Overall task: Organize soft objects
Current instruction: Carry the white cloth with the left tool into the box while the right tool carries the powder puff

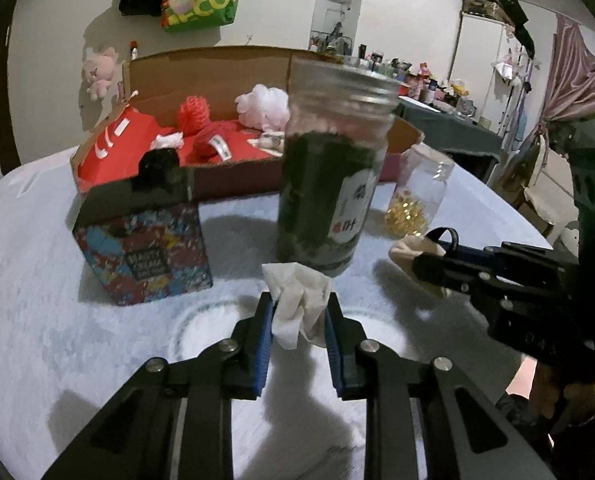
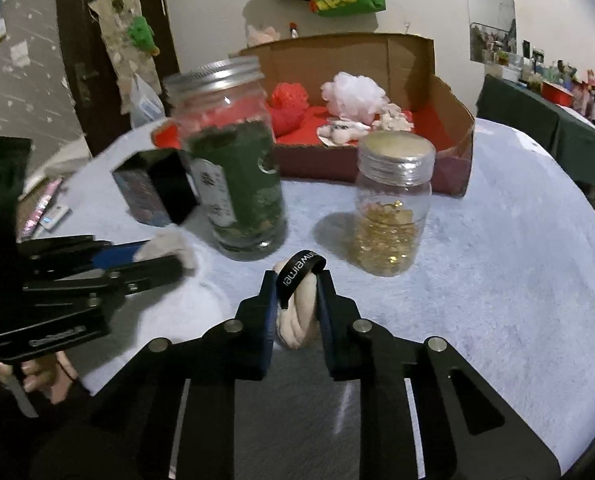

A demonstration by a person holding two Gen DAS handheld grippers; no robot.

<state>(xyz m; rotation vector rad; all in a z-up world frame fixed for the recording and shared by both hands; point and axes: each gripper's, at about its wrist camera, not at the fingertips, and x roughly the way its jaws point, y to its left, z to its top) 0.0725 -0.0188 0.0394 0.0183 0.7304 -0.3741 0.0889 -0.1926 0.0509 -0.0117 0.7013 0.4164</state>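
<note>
My left gripper (image 1: 299,300) is shut on a crumpled white tissue (image 1: 293,312), held just above the pale blue tablecloth (image 1: 37,300). My right gripper (image 2: 297,280) is shut on a rolled cream cloth (image 2: 297,320) with a black band (image 2: 297,276) around it. Each gripper also shows in the other's view: the right gripper (image 1: 433,256) with its cream cloth (image 1: 407,246) at the right, the left gripper (image 2: 157,264) at the left. At the table's far side an open cardboard box (image 1: 233,176) (image 2: 453,120) with a red lining holds a red mesh puff (image 1: 193,114) and a white puff (image 2: 353,94).
A tall jar of dark green leaves (image 1: 325,184) (image 2: 237,184) stands right in front of both grippers. A small jar of gold capsules (image 1: 417,196) (image 2: 393,216) stands to its right. A patterned box with a black top (image 1: 145,256) (image 2: 153,196) sits to the left.
</note>
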